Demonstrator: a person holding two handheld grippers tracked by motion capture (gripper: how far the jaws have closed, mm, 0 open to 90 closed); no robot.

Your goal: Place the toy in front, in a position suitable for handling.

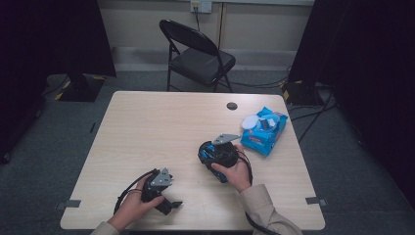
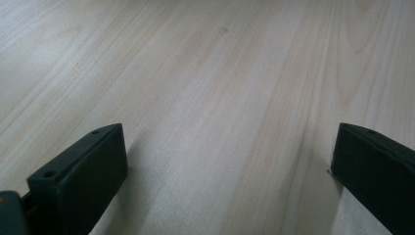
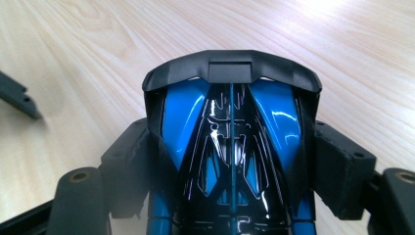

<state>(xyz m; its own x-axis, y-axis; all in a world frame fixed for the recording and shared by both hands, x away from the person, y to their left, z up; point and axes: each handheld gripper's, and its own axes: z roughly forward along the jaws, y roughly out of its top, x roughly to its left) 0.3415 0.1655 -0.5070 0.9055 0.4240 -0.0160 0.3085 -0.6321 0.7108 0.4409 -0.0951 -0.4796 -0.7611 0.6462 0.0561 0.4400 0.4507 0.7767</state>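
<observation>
A glossy blue and black toy car (image 3: 183, 115) with a black rear wing sits between my right gripper's (image 3: 232, 166) jaws, whose pads press on both its sides. In the high view that gripper (image 1: 215, 154) holds the car (image 1: 207, 153) just above the middle right of the wooden table (image 1: 147, 127). My left gripper (image 1: 169, 201) rests near the front left edge, held by a hand. In its own view, the left gripper (image 2: 230, 161) has its jaws wide apart over bare wood with nothing between them.
A blue pack of wipes (image 1: 264, 129) with a white lid lies at the table's right side, just beyond the car. A small dark round hole (image 1: 232, 105) marks the far edge. A black folding chair (image 1: 198, 54) stands behind the table.
</observation>
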